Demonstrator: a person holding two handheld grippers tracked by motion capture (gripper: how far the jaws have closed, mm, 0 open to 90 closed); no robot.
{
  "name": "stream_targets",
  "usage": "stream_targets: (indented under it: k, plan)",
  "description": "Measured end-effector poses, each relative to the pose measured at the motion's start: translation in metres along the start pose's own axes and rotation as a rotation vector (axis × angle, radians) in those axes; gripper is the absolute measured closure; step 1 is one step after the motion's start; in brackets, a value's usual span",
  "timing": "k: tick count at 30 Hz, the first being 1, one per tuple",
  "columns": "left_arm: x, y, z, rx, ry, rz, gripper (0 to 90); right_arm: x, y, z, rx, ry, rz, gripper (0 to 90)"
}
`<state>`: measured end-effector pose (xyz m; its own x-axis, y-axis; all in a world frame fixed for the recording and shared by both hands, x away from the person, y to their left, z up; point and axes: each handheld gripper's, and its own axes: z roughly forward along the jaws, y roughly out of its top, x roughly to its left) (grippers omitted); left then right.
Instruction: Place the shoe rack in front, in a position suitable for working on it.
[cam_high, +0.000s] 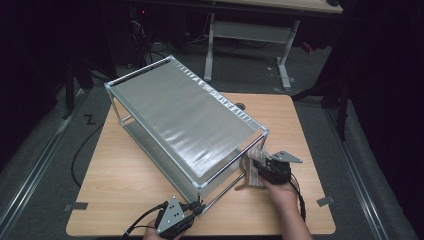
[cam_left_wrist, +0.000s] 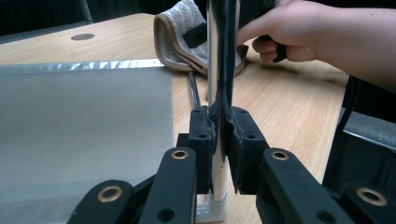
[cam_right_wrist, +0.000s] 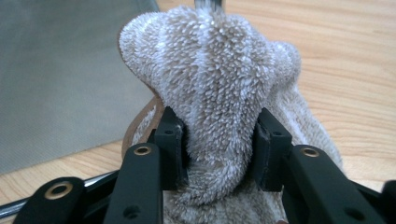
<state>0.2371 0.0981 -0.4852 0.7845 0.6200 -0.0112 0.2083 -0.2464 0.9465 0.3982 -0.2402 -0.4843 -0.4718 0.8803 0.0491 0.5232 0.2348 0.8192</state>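
A beige terry towel (cam_right_wrist: 219, 93), bunched into thick folds with a brown hem, sits at the near right corner of a metal-framed rack (cam_high: 180, 120), against its upright there. The right gripper (cam_right_wrist: 219, 144) has its pads pressed into the towel's pile, clamping a fold. The left gripper (cam_left_wrist: 219, 140) is clamped tight on the rack's near chrome corner post (cam_left_wrist: 219, 56). The rack carries grey mesh shelves and occupies most of a light wooden table (cam_high: 125, 175). Beyond lie dark flooring and another table's white legs (cam_high: 285, 55).
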Motion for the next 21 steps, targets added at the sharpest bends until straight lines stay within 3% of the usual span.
stream_targets:
  k: [10, 16, 21]
  plan:
    - [0.002, 0.000, 0.000, 0.002, -0.028, -0.002, 80.6, 0.004, 0.008, -0.012, -0.062, -0.024, -0.036, 61.4]
    - [0.002, 0.000, 0.001, 0.002, -0.034, -0.004, 80.6, 0.009, 0.020, -0.027, -0.166, -0.048, -0.063, 61.9]
    - [0.003, 0.000, 0.001, 0.004, -0.038, 0.000, 80.6, 0.016, 0.035, -0.045, -0.283, -0.088, -0.093, 62.1]
